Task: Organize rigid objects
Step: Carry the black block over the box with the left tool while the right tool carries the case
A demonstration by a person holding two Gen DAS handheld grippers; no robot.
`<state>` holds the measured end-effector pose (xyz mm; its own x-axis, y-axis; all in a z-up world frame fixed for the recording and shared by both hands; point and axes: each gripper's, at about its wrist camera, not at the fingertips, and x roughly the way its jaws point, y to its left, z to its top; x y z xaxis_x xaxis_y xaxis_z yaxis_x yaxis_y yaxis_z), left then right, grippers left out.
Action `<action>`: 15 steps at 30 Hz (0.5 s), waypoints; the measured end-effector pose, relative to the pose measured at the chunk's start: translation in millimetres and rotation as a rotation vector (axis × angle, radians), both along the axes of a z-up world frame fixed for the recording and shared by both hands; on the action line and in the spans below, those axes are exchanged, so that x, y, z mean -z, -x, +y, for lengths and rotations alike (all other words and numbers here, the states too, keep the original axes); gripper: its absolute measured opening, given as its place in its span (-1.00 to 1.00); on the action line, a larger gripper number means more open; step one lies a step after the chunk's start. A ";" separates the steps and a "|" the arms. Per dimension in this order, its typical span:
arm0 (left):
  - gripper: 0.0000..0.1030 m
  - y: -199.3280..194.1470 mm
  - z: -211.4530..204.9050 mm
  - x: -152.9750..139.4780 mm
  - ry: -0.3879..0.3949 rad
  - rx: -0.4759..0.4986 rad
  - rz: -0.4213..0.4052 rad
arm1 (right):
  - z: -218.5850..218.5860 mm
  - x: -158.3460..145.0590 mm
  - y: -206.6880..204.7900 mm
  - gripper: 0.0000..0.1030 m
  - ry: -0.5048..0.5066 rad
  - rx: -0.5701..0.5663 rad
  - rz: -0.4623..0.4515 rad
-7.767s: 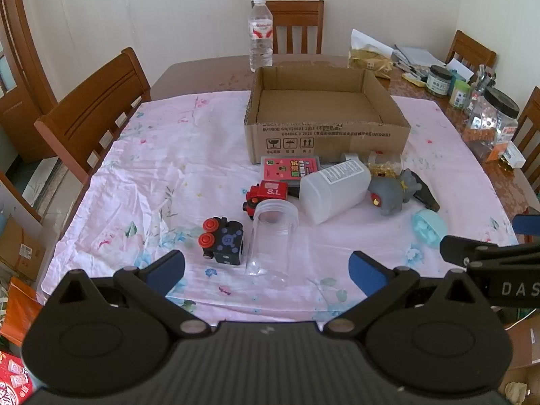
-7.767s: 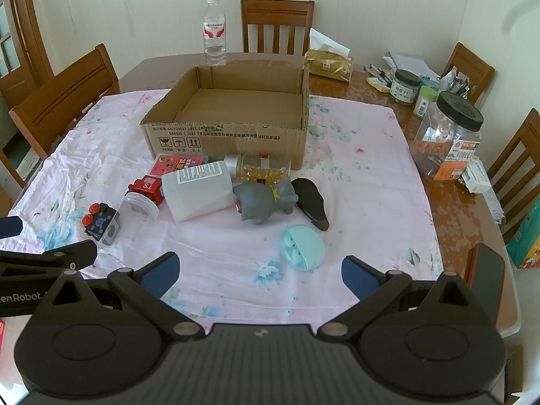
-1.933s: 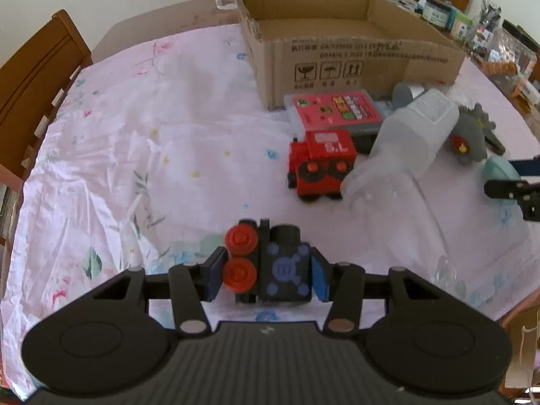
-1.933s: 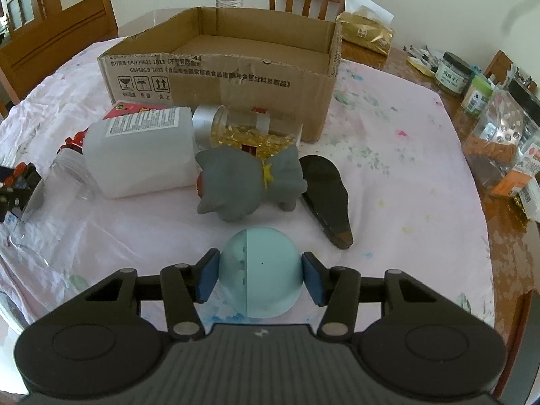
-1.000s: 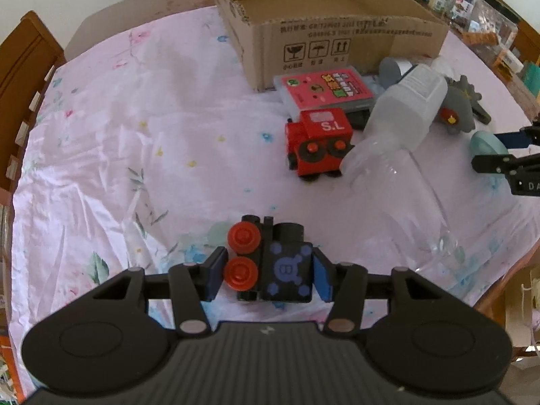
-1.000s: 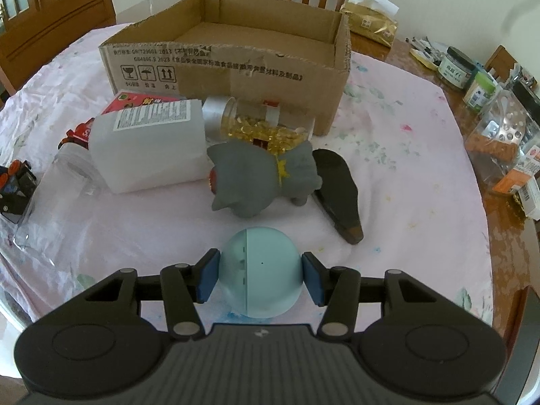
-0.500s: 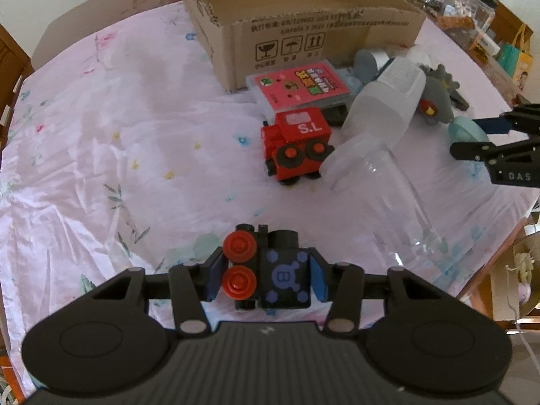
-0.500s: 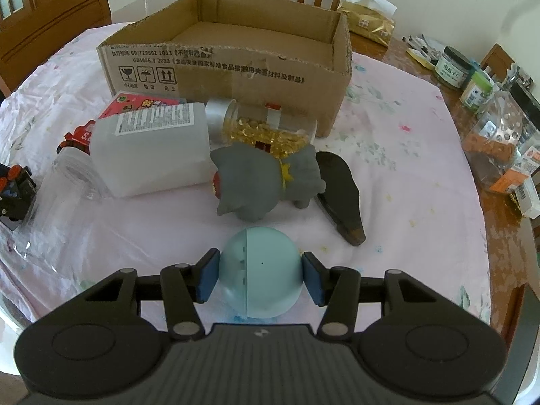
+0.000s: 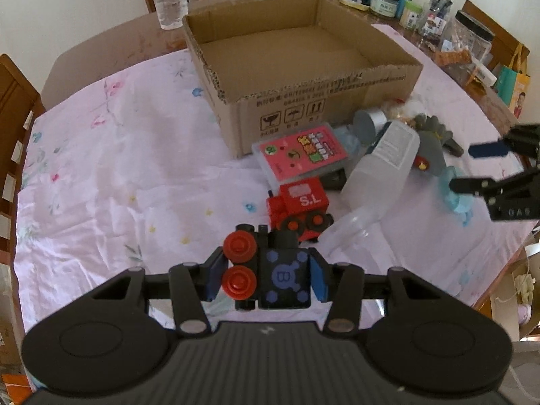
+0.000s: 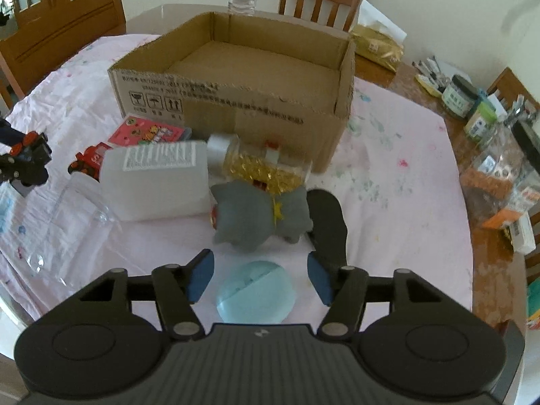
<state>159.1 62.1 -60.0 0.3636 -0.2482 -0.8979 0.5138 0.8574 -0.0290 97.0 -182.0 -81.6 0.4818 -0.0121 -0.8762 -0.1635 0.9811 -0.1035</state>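
Left gripper [image 9: 266, 278] is clamping the black toy train [image 9: 266, 270] between its blue fingers [image 9: 215, 278], carrying it lifted off the pink floral cloth [image 9: 101, 175] covering the worktop [image 9: 101, 47]. Red wheels are facing the camera, blue "B" panel beside them.

Just past it, the red toy engine [image 9: 298, 207] marked "S.L" is lying on the cloth, touching the mouth of a clear empty jar [image 9: 354, 233] on its side. Behind that, a pink card pack [image 9: 302, 155] is leaning at the foot of the open cardboard box [image 9: 303, 67].

Moving right: a white plastic bottle [image 10: 158, 182] is lying on its side, a capsule jar [image 10: 260, 165] full of yellow pills is lying against the box front, a grey plush toy [image 10: 260, 217] is sitting in front of that, and a dark flat piece [image 10: 329, 222] is just beside the plush.

Right gripper [image 10: 258, 278] is standing released, fingers [image 10: 200, 278] spread well apart. The light blue round case [image 10: 256, 292] is sitting on the cloth between them, touching neither finger.

Far right, jars and packets [image 10: 499, 168] are crowding the bare wood edge.
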 end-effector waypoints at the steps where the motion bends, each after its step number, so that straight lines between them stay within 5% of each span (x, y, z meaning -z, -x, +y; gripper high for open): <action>1: -0.04 -0.2 -1.4 0.8 0.000 -0.005 0.002 | -3.1 4.5 -0.5 0.29 -0.008 0.015 0.016; 6: -0.04 -2.1 -10.6 0.1 -0.002 -0.012 0.009 | -11.1 18.7 0.1 0.31 -0.084 0.129 0.093; 15: -0.04 -5.8 -20.4 -0.1 -0.006 -0.010 0.007 | 6.7 26.1 -2.8 0.34 -0.115 0.079 0.063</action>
